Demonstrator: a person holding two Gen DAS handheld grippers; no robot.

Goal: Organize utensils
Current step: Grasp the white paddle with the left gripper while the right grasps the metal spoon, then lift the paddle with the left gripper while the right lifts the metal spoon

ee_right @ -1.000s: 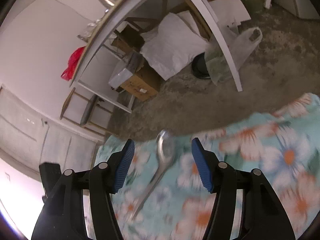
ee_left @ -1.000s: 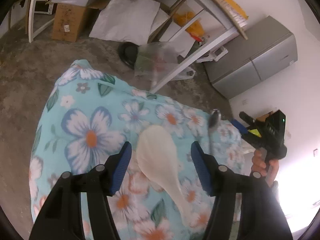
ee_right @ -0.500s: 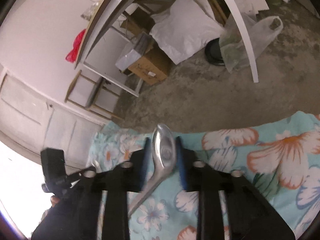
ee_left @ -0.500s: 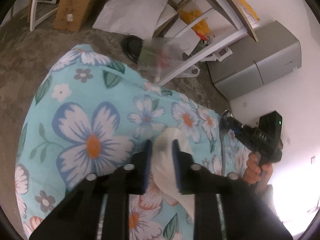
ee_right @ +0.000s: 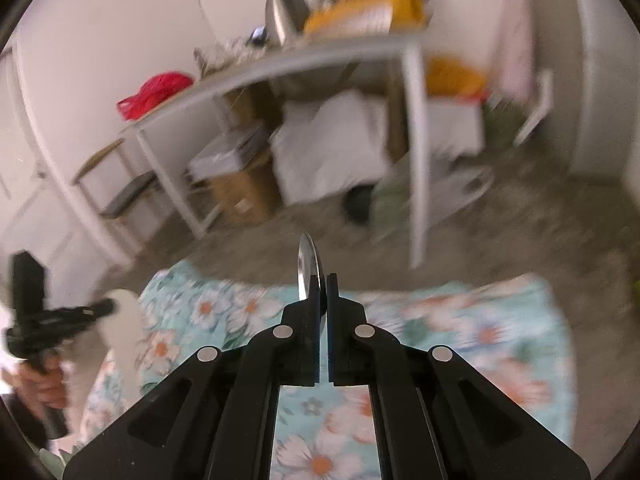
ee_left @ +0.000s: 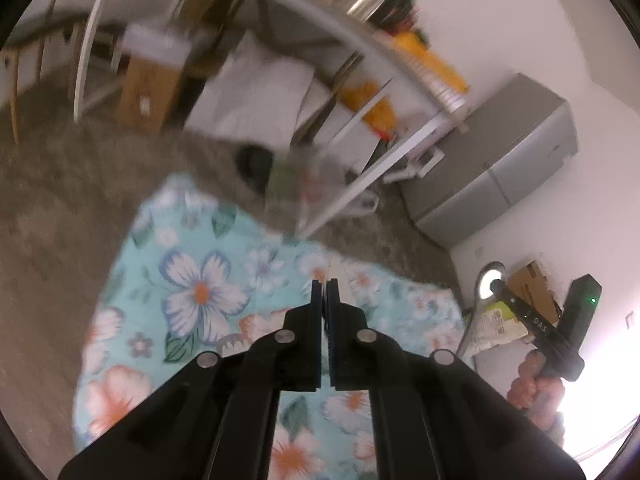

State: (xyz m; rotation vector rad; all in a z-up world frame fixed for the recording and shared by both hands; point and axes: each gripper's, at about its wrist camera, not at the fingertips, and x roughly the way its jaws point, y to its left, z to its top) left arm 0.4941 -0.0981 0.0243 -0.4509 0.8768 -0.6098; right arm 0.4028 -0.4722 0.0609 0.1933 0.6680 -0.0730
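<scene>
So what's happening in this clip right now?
A person holds a two-finger tool in each hand above a floral turquoise cloth. The left tool is clamped on a white plastic spoon, and the right tool is clamped on a shiny metal spoon. Both spoons are off the cloth, held in the air. The room behind is blurred.

The letters "DAS" stand on the right gripper (ee_left: 497, 285); other labels are unreadable
</scene>
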